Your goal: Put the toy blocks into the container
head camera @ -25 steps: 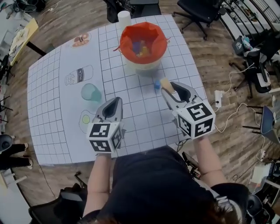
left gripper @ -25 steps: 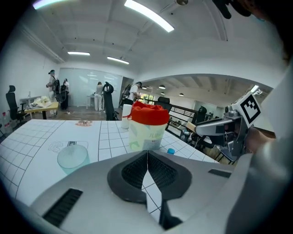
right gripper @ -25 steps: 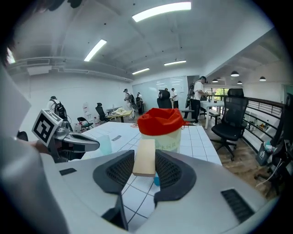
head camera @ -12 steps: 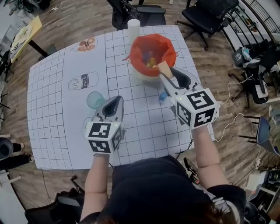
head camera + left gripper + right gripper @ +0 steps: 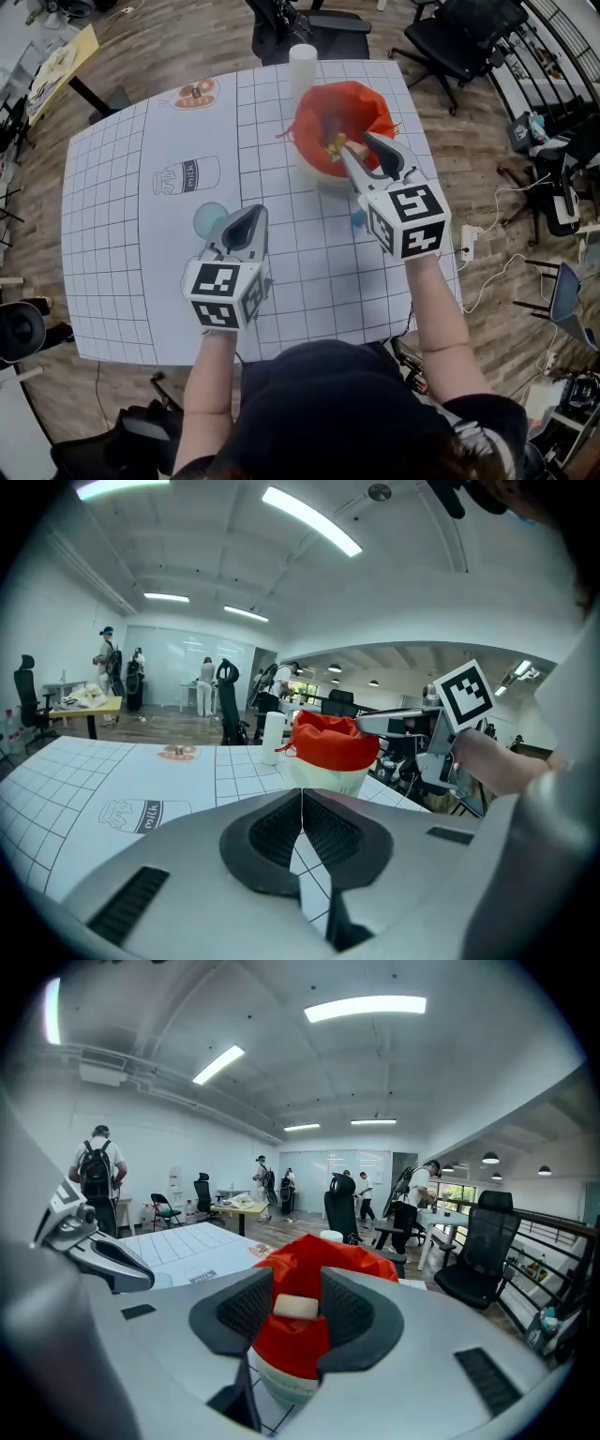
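Note:
The container (image 5: 342,120) is a white tub lined with an orange-red bag, standing at the far middle of the gridded table; several coloured blocks lie inside. My right gripper (image 5: 361,148) hangs over its near rim, shut on a cream toy block (image 5: 295,1306) that is held in front of the red bag (image 5: 309,1269). A blue block (image 5: 357,218) lies on the table under the right gripper, partly hidden. My left gripper (image 5: 246,222) hovers low over the table's middle, shut with nothing in it, and the container (image 5: 333,752) stands ahead of it.
A white cup (image 5: 302,64) stands behind the container. A teal cup (image 5: 209,220) sits just left of the left gripper. Printed pictures lie on the mat (image 5: 122,234), among them a milk bottle (image 5: 186,175). Office chairs (image 5: 450,42) and cables ring the table.
My right gripper has carried the cream block forward from the table's middle to the container's near rim. The blue block stayed on the table. The left gripper has barely moved.

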{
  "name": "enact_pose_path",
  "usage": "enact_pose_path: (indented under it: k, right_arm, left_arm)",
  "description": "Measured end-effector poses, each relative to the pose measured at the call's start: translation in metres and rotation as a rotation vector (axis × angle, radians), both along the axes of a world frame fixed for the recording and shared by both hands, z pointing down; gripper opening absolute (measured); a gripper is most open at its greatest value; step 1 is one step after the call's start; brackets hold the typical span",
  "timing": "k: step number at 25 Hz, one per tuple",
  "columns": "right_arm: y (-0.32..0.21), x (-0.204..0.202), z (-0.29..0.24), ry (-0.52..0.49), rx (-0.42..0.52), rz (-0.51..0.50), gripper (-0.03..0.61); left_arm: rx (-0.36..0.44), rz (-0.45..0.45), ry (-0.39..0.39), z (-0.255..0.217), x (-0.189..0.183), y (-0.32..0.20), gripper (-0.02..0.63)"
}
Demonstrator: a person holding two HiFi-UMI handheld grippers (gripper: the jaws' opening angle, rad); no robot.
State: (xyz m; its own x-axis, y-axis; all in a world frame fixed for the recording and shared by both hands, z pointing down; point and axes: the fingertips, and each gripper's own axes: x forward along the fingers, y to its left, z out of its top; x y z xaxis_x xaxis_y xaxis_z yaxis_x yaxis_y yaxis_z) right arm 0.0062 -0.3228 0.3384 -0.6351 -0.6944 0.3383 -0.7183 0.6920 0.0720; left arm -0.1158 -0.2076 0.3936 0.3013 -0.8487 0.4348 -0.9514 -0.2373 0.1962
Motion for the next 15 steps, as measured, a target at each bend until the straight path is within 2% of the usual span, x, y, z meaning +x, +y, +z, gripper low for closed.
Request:
enact_pose_path:
  k: [4,15]
  right_arm:
    - [-0.002,0.001,0.006,0.015,-0.001,0.010,0.173]
    - [0.009,0.033,-0.010,-0.037,0.031,0.083,0.161]
  left_arm:
    - [-0.004,0.006,-0.001,0.003,-0.001,-0.003,0.026]
    - [0.002,0.039,0.007,0.008,0.011,-0.005,0.026]
